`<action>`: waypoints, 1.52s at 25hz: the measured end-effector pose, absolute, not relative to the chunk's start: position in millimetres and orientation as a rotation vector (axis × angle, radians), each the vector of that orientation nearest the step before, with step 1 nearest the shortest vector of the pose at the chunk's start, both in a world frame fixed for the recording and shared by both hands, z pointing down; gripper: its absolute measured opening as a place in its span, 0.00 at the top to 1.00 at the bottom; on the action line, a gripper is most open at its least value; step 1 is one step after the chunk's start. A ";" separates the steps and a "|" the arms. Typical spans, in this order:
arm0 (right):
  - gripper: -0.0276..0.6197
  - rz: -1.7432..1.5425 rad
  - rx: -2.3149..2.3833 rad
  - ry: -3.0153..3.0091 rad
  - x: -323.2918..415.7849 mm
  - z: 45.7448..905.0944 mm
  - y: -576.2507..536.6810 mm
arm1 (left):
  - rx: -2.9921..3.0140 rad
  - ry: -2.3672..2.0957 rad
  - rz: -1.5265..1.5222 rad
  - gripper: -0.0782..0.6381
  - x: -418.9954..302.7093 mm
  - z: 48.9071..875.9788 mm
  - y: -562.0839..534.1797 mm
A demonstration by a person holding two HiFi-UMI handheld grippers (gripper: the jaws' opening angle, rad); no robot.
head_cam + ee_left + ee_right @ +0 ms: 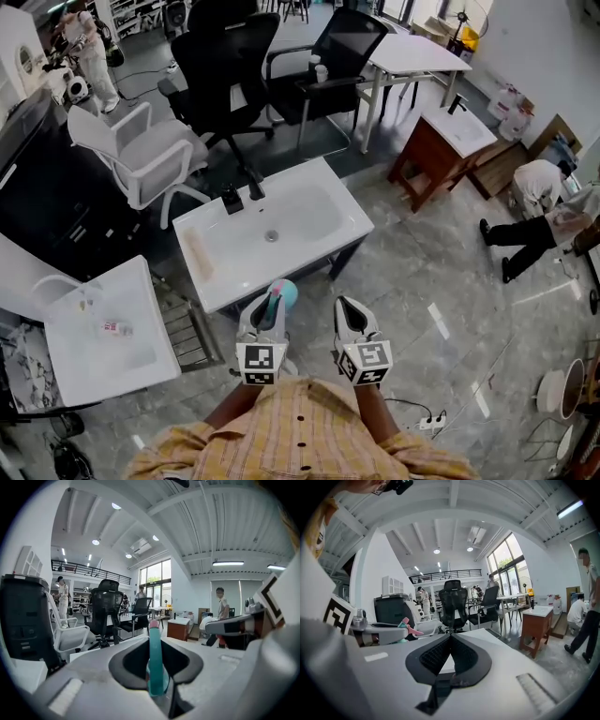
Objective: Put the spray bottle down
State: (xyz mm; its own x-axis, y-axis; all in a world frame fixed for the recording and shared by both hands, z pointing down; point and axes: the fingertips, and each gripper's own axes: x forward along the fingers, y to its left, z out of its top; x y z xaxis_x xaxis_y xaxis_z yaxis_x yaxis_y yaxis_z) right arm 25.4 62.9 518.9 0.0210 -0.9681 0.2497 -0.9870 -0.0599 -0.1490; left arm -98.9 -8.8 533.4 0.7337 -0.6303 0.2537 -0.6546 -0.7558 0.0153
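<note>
An open office hall with a workshop look is shown. A white sink basin (272,230) is set on the bare grey floor (422,281). Black office chairs (225,66) and a white table (412,52) are seen beyond it, and a wooden vanity (436,155) to its right. A mezzanine railing (89,567) and tall windows (154,576) are seen far behind it.

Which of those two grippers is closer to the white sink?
Left. The left gripper, holding the spray bottle, is at the sink's front edge. The right gripper is beside it, over the floor just off the sink's near corner.
</note>
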 end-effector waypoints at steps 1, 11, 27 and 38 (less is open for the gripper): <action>0.95 0.441 2.199 -2.102 29.7 518.3 52.5 | 2.830 -1.045 0.355 0.79 -94.1 532.8 -19.8; 0.95 0.452 2.224 -2.034 57.9 528.7 -15.8 | 2.827 -0.999 0.360 0.79 -64.9 541.9 -94.1; 0.95 0.440 2.085 -2.192 117.1 530.2 -132.2 | 2.752 -1.138 0.397 0.79 -8.3 552.4 -180.8; 0.95 0.466 1.960 -2.291 171.8 539.0 -200.1 | 2.694 -1.252 0.438 0.79 48.6 557.5 -239.0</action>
